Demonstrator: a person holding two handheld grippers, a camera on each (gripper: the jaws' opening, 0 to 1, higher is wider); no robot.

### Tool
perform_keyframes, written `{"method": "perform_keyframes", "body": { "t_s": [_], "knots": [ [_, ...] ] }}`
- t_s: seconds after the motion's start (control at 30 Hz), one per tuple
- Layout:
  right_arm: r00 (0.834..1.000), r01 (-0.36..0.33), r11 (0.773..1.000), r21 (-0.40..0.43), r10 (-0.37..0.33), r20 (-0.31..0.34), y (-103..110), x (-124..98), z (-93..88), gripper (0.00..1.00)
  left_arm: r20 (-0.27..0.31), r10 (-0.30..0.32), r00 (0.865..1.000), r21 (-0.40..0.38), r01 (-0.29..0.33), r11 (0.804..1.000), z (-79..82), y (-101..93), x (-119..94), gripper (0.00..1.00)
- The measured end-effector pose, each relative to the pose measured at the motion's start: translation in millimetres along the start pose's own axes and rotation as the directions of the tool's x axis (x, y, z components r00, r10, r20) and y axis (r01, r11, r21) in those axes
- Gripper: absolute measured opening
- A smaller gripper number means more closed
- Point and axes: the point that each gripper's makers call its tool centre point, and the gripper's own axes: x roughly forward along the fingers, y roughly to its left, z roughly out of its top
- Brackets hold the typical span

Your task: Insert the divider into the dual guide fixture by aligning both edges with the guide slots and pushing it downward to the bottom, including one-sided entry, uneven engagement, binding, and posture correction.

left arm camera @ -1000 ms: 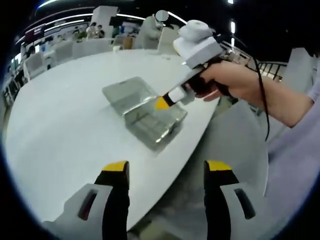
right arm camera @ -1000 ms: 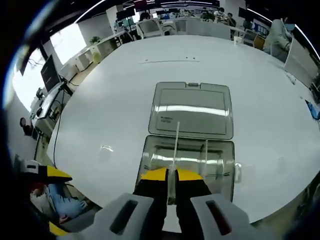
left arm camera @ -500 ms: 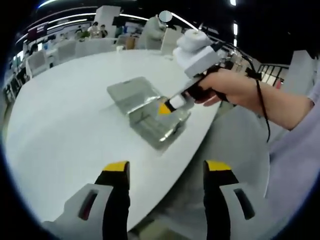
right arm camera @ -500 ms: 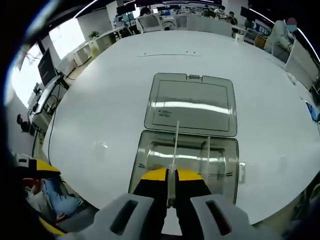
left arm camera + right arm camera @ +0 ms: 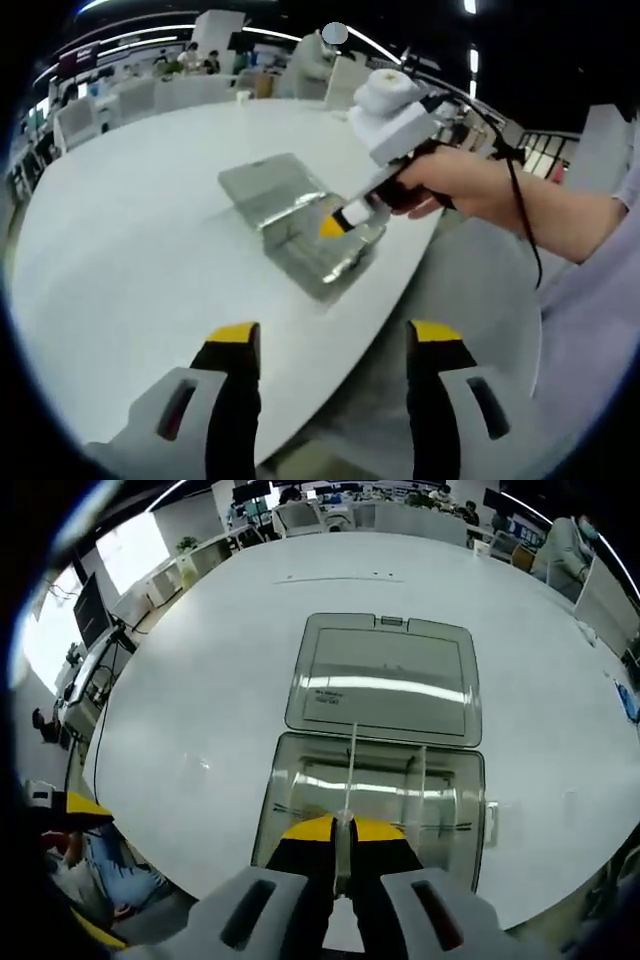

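Note:
A clear plastic box (image 5: 375, 795) with its lid (image 5: 385, 675) folded open lies on the white table. My right gripper (image 5: 342, 832) is shut on a thin clear divider (image 5: 351, 770), held edge-on just above the box's near compartment. A second divider (image 5: 421, 780) stands inside the box to the right. In the left gripper view the box (image 5: 318, 250) sits near the table's right edge, with the right gripper (image 5: 333, 226) over it in a person's hand (image 5: 450, 185). My left gripper (image 5: 335, 335) is open, its jaws held wide apart well short of the box.
The round white table (image 5: 130, 260) has wide bare room left of and beyond the box. Its near edge (image 5: 360, 340) runs close past the box. Chairs and desks (image 5: 330, 510) stand across the far side. A cable (image 5: 520, 190) hangs from the right gripper.
The right gripper has carried the divider forward and lower over the box, which looks larger in its view. The left gripper has stayed open and almost still.

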Motion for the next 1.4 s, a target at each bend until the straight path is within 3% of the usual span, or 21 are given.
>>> {"method": "perform_keyframes", "body": {
  "t_s": [1.4],
  "knots": [
    [0.999,-0.024,0.998,0.059,0.025,-0.022,-1,-6,4.8,0.0,0.003,-0.007,1.0,-0.016,0.007,1.0,-0.4,1.9,2,0.55]
  ]
}}
